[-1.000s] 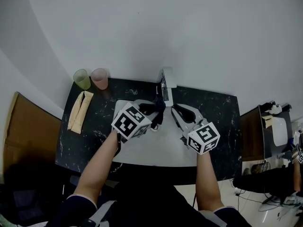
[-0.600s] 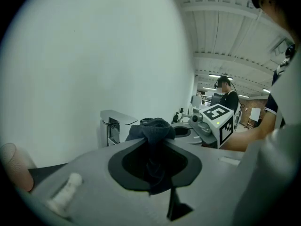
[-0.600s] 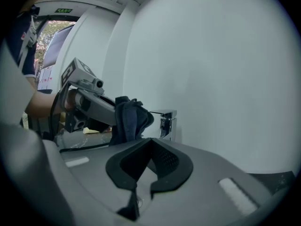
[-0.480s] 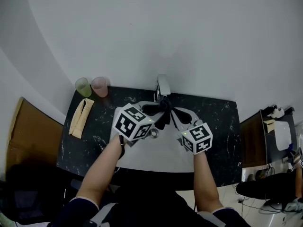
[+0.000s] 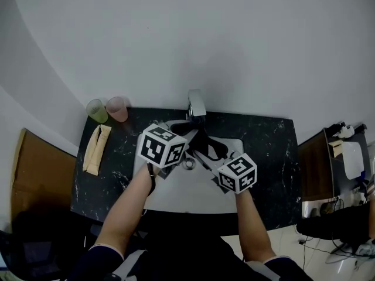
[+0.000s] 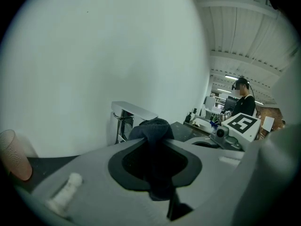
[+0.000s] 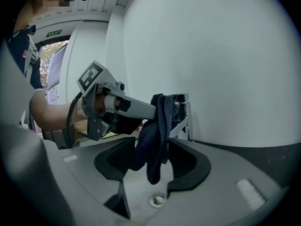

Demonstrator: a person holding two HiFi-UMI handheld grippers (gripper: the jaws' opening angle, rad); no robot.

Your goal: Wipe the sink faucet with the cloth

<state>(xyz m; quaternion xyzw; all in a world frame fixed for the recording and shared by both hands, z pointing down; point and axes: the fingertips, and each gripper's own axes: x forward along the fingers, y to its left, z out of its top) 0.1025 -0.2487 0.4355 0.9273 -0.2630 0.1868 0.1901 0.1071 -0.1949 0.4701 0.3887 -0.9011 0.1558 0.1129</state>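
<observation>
**Dark cloth pinched at the faucet**

The left gripper [image 6: 151, 134] is clamped on a dark navy fabric cloth [image 7: 157, 121]. The cloth's bunched top sits just in front of the chrome, flat-spouted sink faucet [image 6: 133, 111]. The right gripper [image 7: 151, 141], just right of the faucet, has just been opening its jaws. They stand wide, and the cloth's tail dangles between them unpressed. Each gripper's cube bears black-and-white square codes.
</observation>
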